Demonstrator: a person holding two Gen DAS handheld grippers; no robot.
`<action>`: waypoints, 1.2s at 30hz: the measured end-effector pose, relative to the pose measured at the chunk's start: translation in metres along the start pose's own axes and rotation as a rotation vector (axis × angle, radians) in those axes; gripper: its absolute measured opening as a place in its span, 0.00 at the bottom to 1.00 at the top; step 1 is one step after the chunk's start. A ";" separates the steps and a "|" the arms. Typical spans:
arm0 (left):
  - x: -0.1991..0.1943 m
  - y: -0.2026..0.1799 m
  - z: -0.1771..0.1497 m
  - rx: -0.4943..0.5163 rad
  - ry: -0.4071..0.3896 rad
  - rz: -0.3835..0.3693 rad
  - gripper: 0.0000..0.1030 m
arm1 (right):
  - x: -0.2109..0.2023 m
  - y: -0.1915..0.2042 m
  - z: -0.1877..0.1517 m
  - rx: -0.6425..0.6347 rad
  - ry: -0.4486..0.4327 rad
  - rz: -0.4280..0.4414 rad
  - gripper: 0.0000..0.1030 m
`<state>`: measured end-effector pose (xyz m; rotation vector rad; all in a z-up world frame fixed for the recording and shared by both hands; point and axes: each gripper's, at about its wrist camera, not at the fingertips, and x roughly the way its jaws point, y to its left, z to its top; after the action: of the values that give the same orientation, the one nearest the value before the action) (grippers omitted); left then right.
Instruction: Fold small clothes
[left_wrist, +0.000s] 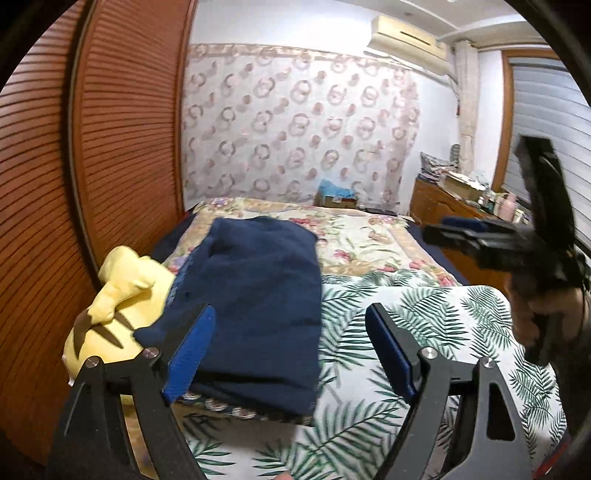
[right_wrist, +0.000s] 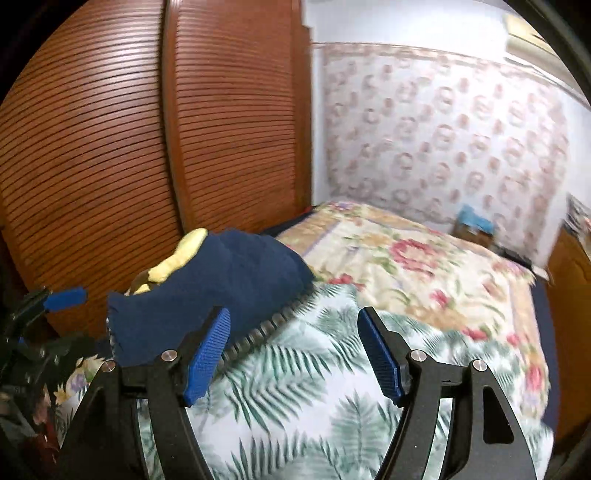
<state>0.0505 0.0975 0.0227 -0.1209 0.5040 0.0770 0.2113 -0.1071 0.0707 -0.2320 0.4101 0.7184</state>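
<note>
Navy garment (left_wrist: 255, 295) sits folded on bed (left_wrist: 424, 314) ahead-left of left claw (left_wrist: 291, 350), both it and right claw (right_wrist: 293, 354) wide open, empty; fold looks done.

Home bedroom. Bed (left_wrist: 369, 236) w/ floral quilt and palm-leaf cover (right_wrist: 314, 387), louvered wood wardrobe doors (right_wrist: 147, 129), patterned curtain (left_wrist: 295, 129) on back wall, wall AC unit (left_wrist: 406, 37), cluttered wood dresser (left_wrist: 439, 199) by window blind (left_wrist: 546, 110).
</note>
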 end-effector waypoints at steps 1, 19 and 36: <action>0.001 -0.006 0.000 0.008 -0.001 -0.004 0.81 | -0.010 0.001 -0.008 0.016 -0.006 -0.021 0.71; -0.027 -0.095 -0.002 0.117 -0.059 -0.107 0.81 | -0.140 0.074 -0.081 0.166 -0.121 -0.309 0.90; -0.067 -0.119 0.006 0.126 -0.131 -0.093 0.81 | -0.190 0.122 -0.100 0.227 -0.243 -0.396 0.90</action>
<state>0.0072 -0.0222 0.0717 -0.0152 0.3711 -0.0378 -0.0285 -0.1637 0.0567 -0.0074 0.2011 0.3016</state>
